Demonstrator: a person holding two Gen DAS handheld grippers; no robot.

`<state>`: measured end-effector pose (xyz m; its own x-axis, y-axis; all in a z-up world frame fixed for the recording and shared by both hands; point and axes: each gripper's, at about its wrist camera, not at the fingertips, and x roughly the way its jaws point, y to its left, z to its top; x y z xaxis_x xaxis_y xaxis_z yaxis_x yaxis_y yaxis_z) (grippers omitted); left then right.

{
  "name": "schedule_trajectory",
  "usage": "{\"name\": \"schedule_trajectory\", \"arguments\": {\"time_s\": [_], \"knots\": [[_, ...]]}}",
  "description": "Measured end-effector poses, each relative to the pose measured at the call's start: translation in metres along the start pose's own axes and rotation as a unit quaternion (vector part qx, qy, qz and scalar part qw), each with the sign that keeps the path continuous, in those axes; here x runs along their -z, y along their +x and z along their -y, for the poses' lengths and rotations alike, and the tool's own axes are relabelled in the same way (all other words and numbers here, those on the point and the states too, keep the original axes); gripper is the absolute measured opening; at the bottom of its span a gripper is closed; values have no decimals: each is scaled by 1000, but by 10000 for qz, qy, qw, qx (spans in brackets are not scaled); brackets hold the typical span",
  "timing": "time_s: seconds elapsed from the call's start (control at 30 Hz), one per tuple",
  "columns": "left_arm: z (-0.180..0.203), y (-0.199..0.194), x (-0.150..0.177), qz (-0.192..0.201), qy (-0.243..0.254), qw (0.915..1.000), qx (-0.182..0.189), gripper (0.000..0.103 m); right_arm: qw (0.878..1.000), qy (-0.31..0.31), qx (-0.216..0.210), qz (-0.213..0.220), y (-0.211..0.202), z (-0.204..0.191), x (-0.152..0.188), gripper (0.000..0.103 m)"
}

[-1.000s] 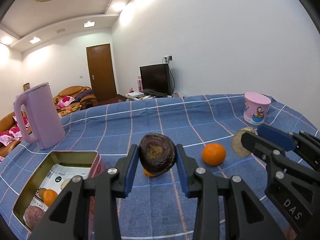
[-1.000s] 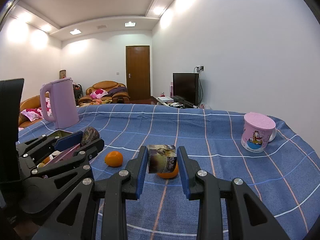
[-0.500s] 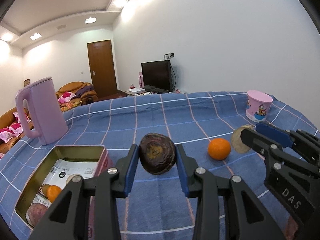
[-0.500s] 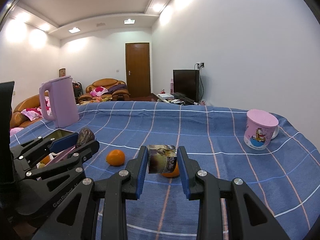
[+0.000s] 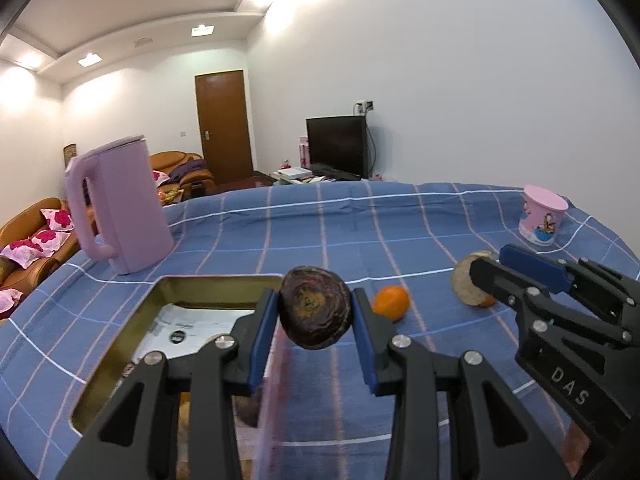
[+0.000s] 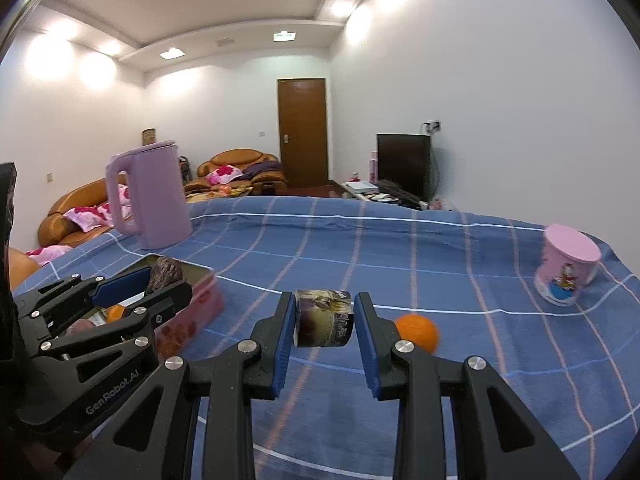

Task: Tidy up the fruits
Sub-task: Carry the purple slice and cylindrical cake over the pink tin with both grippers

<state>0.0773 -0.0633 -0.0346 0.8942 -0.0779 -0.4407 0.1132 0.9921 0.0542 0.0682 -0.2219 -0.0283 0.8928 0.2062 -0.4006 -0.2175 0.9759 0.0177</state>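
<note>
My left gripper (image 5: 315, 314) is shut on a dark wrinkled purple-brown fruit (image 5: 315, 312) and holds it in the air at the right rim of an open gold tin box (image 5: 120, 354). The box holds a paper sheet and some fruit, mostly hidden by my fingers. My right gripper (image 6: 324, 318) is shut on a flat brownish fruit slice (image 6: 324, 317), seen edge-on, above the cloth. In the left wrist view this slice (image 5: 464, 280) shows at the right gripper's tip. One orange (image 5: 391, 302) lies on the blue checked cloth; it also shows in the right wrist view (image 6: 416, 332).
A lilac kettle (image 5: 120, 208) stands at the back left of the table. A pink cartoon cup (image 5: 542, 220) stands at the far right, near the table edge. Sofas, a door and a TV lie beyond the table.
Both grippers have swung left with their fruit. The tin box now lies directly under and in front of my left gripper. The orange sits further right in the right wrist view.
</note>
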Motion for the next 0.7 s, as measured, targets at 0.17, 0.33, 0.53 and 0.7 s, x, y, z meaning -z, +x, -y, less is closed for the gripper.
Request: {"name": "schedule_trajectory", "arguments": {"time_s": [0.17, 0.33, 0.53, 0.7], "knots": [[-19, 1, 3, -70, -65, 9999, -116, 39, 9998, -114, -175, -33, 11, -20, -5, 32], [-37, 1, 5, -121, -136, 9996, -227, 39, 9993, -212, -286, -84, 21, -34, -8, 32], [-54, 0, 4, -124, -181, 9991, -351, 39, 9986, -286, -430, -128, 30, -49, -11, 32], [-69, 2, 2, -154, -216, 9986, -468, 39, 9976, -405, -547, -151, 38, -65, -15, 32]]}}
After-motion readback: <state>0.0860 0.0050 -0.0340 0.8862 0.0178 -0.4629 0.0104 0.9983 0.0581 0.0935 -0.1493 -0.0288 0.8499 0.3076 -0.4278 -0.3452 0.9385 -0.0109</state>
